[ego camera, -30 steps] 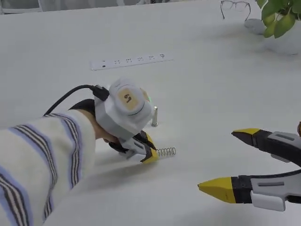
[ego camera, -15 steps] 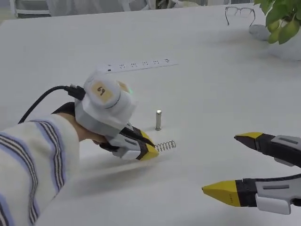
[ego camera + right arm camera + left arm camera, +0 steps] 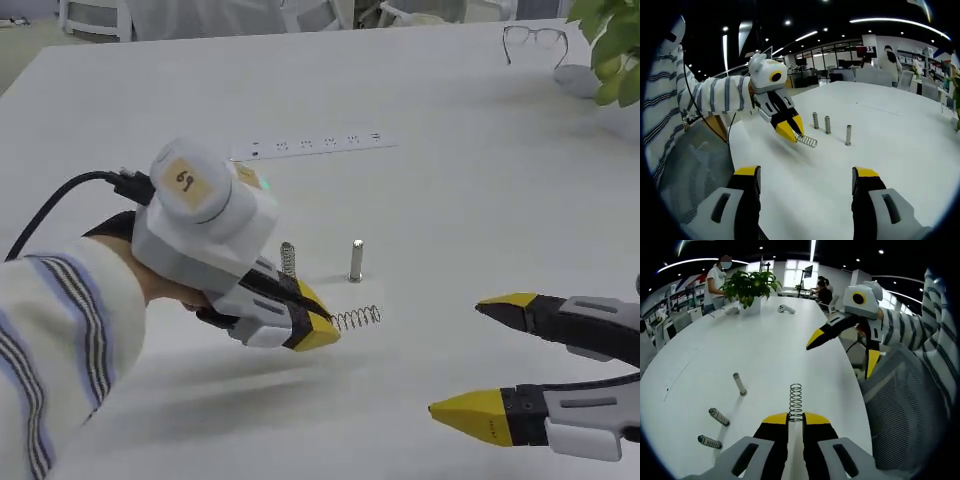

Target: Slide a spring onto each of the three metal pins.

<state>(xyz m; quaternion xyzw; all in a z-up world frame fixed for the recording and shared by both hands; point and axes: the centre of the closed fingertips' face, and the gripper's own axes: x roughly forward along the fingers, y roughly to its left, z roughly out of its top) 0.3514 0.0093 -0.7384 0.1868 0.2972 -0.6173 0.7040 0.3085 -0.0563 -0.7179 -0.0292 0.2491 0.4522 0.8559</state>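
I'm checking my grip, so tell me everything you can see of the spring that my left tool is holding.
The spring is a short coil of thin silvery wire with open, even turns and no visible bend. The left tool is shut on one end, pinching it between yellow tips. The rest sticks straight out, roughly level, low over the white table; whether it grazes the surface is unclear. An upright bare pin stands nearby, apart from it.
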